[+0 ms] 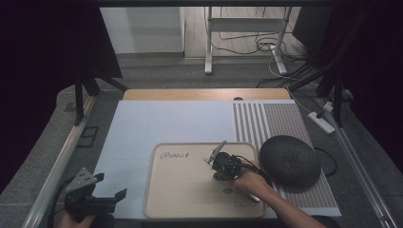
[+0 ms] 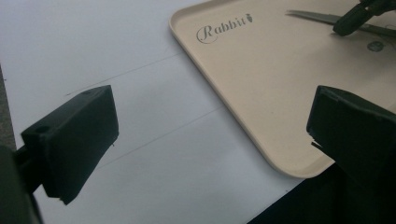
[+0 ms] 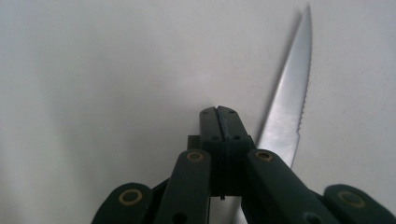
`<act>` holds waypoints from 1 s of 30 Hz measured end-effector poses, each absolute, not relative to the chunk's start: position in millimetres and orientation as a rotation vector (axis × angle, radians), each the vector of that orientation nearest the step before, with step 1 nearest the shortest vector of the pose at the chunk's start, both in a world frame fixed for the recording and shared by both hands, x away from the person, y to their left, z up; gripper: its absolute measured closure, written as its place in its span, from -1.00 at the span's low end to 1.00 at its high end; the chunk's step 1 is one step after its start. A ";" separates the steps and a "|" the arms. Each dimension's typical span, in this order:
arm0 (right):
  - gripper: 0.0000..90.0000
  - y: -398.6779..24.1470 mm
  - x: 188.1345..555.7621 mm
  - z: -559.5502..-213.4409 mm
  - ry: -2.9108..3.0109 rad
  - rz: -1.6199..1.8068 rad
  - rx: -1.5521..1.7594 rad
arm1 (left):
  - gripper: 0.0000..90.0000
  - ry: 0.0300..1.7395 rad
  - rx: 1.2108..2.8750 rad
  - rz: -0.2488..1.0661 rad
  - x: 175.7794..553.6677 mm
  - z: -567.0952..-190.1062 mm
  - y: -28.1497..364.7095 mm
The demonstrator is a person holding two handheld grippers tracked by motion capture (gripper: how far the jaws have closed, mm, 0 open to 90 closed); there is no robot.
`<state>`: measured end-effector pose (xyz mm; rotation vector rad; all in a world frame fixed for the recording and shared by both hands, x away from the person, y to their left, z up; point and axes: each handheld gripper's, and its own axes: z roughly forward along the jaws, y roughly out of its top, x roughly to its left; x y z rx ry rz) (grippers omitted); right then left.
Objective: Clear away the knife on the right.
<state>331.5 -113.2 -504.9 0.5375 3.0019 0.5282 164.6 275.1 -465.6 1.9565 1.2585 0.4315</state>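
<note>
Two grippers: right gripper [image 3: 219,112] jaws pressed together over serrated knife [image 3: 289,98] on beige tray [image 1: 157,199]; left gripper [image 2: 210,135] wide, nothing between.

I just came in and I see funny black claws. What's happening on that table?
A person is holding a grabber tool in each hand. The right gripper is over the beige tray, its jaws shut, with a knife lying on the tray right beside and below them. Whether the jaws actually grip the knife is hard to tell. The left gripper waits open near the table's front left corner, holding nothing. A dark round cushion sits to the tray's right.
</note>
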 end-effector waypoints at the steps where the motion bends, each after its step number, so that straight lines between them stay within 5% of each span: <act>1: 0.99 -114.5 334.8 -505.3 3.003 0.566 0.573 | -0.95 1.259 1.956 0.433 164.2 -465.6 275.2; 19: 1.00 -204.9 352.8 -499.5 2.878 0.523 0.904 | -0.95 1.255 1.955 0.434 163.8 -465.2 274.9; 30: 0.99 -216.2 352.6 -498.6 2.884 0.520 0.939 | -0.95 1.257 1.952 0.432 163.9 -465.4 275.5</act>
